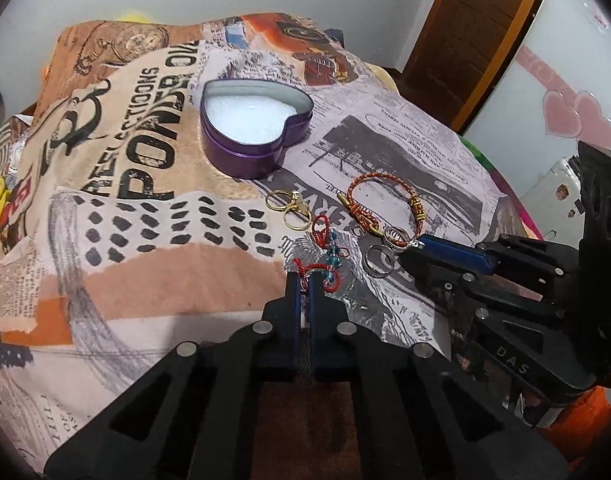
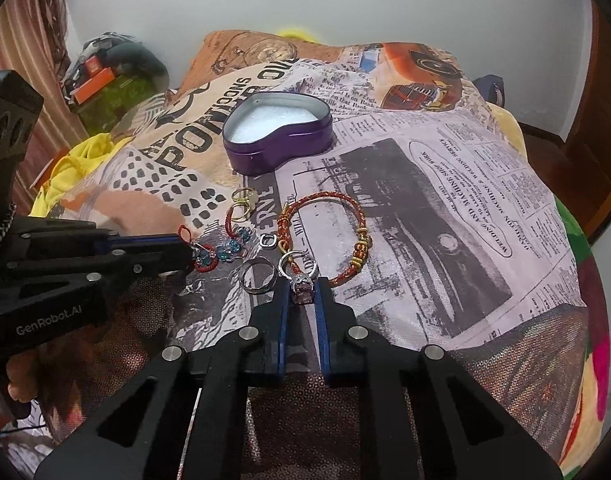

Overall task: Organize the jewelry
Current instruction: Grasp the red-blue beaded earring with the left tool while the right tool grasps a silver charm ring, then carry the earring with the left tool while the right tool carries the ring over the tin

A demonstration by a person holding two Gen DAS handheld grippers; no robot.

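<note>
Bare cloth (image 2: 445,216) (right of bracelet (image 2: 325,236))

The left wrist camera sits just behind the left gripper (image 1: 304,280) and looks forward and down along its two fingers, close over the printed cloth (image 1: 153,208). The right wrist camera does the same behind the right gripper (image 2: 302,294), from a spot more to the right. Both face the far wall. Both views share the purple heart tin (image 1: 254,132) (image 2: 277,133) at the far side and the jewelry in the middle. Each camera also sees the other gripper coming in from its side.
</note>
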